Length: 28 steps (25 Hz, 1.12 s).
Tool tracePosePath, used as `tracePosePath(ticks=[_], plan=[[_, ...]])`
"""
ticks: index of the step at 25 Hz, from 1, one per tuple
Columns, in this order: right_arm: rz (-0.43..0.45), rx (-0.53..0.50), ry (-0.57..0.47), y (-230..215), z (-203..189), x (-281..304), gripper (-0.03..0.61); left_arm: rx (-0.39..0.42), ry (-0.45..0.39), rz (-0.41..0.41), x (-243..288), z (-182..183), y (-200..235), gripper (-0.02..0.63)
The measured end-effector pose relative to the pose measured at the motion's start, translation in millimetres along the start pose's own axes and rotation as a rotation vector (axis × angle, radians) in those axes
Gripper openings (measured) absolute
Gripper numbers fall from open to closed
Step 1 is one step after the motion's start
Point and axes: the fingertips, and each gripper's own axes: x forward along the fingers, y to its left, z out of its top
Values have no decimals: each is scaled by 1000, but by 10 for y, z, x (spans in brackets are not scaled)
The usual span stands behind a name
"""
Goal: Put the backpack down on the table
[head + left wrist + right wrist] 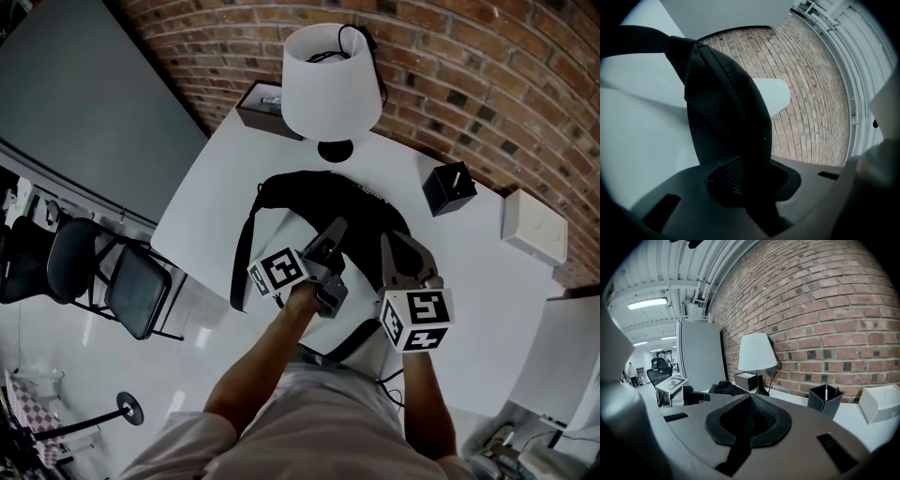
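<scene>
The black backpack (pixel 309 202) lies over the white table (pixel 469 272), and one shoulder strap hangs off the near edge. My left gripper (pixel 336 230) reaches over its near end. In the left gripper view the jaws (pixel 740 180) are shut on a fold of the backpack (pixel 726 108), which rises dark straight ahead of them. My right gripper (pixel 386 242) hovers over the bag's right side. Its jaws (pixel 750 420) look shut, with nothing visible between them. From there the backpack (pixel 724 387) shows low at the left.
A white-shaded lamp (pixel 330 80) stands behind the bag by the brick wall, beside a brown box (pixel 262 108). A black pen holder (pixel 449 187) and a white box (pixel 534 225) sit at the right. Black chairs (pixel 131 286) stand left of the table.
</scene>
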Motion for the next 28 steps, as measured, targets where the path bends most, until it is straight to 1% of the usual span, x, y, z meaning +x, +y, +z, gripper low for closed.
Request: tracePosePath(ticks=[6,17,28], plan=[[4,4,13,90,-44,1,0,-1,22,10,-101,-34,41,61],[-47,13,26,347,-140,-82,0,-29,82,30,-384,-128,254,61],[-73,2,56,649,-295,-167,0,-50,106,15,-520,-184,412,63]])
